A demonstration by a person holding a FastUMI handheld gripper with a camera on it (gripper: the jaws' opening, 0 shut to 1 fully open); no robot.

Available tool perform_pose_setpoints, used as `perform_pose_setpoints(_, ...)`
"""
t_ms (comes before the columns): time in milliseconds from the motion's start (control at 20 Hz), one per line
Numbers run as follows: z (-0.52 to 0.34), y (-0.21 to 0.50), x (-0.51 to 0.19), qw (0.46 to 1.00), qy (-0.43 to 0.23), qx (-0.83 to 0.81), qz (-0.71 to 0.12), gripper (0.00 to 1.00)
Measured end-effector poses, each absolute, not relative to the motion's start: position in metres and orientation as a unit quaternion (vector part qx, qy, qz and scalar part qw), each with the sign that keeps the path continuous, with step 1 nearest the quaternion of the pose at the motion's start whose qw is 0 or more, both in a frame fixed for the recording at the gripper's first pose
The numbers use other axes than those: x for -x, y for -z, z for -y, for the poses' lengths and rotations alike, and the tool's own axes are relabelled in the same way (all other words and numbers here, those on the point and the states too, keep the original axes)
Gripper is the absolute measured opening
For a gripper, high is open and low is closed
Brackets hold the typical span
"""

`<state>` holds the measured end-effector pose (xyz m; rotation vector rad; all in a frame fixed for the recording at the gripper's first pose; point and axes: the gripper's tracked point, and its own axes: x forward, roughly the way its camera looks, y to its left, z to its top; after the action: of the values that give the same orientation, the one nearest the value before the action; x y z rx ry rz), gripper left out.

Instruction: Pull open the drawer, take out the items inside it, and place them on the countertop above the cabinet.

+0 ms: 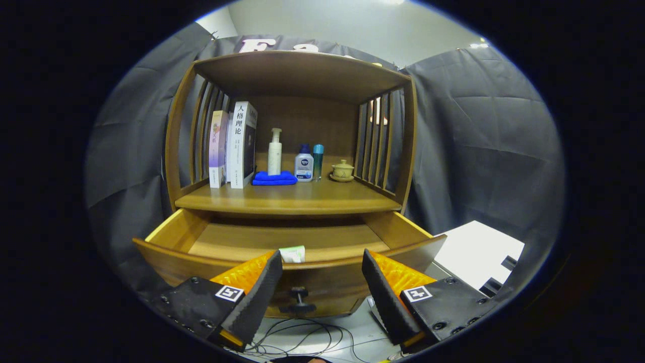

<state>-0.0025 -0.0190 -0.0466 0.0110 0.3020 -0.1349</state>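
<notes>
One wooden cabinet [297, 75] stands against the booth's cloth wall, with one drawer [171, 254] pulled out below its countertop [287, 201]. The gripper [322, 262] hovers in front of the drawer's front panel, its two fingers spread wide apart and grasping nothing. One small pale-green packet [293, 253] lies inside the drawer at its front edge, just beyond the left finger; the remainder of the drawer floor in sight is bare wood. One dark knob [299, 292] sits on the drawer front, between the fingers and below their tips. On the countertop stand two books [233, 146] upright at the left, one white pump bottle [274, 154] on one folded blue cloth [274, 178], one white bottle with a blue cap [304, 164], one slim teal bottle [318, 161], and one lidded teacup on a saucer [342, 170] at the right. Cables [302, 338] lie on the floor beneath the drawer.
</notes>
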Motion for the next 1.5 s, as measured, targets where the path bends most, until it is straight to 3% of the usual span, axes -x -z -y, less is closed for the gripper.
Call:
perform_pose_setpoints(700,0.013,0.098,-0.106,0.952,0.058,0.006,-0.299,0.99)
perform_pose_setpoints(1500,0.016,0.171,-0.116,0.863,0.069,0.052,-0.498,0.98)
